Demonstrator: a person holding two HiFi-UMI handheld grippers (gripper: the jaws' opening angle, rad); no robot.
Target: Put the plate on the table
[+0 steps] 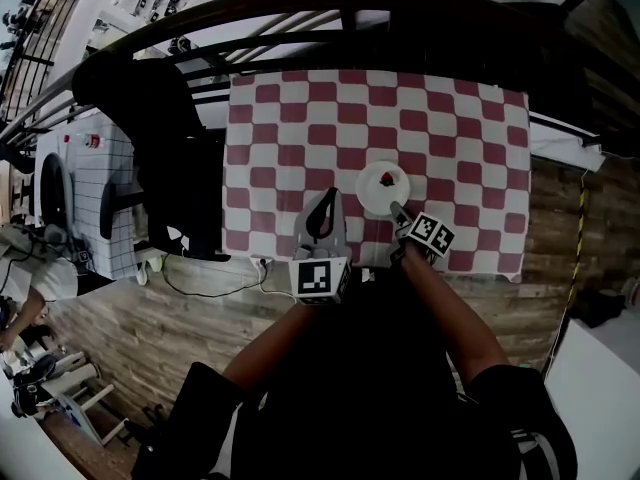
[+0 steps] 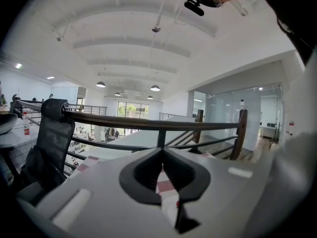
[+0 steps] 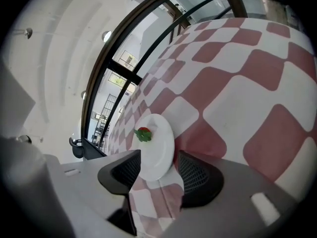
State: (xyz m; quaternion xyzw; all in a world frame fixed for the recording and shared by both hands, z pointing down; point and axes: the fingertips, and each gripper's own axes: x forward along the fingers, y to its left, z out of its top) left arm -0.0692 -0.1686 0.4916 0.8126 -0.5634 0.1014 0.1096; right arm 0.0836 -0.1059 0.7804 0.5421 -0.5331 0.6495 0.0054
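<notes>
A white plate [image 1: 381, 194] with a strawberry [image 1: 388, 179] on it rests flat on the red-and-white checked tablecloth [image 1: 300, 118], near the front edge. My right gripper [image 1: 398, 211] is at the plate's near rim. In the right gripper view the plate [image 3: 157, 152] and strawberry [image 3: 143, 133] lie between the spread jaws of the right gripper [image 3: 158, 170], which is open and not pressing on the rim. My left gripper [image 1: 330, 196] hovers left of the plate with nothing in it. In the left gripper view the left gripper [image 2: 162, 155] has its pads meeting, shut.
A black office chair [image 1: 170, 158] stands against the table's left side. A dark curved railing [image 1: 350, 8] runs behind the table. A cable [image 1: 210, 290] lies on the wooden floor below the front edge. Checked cloth stretches away beyond the plate [image 3: 237, 83].
</notes>
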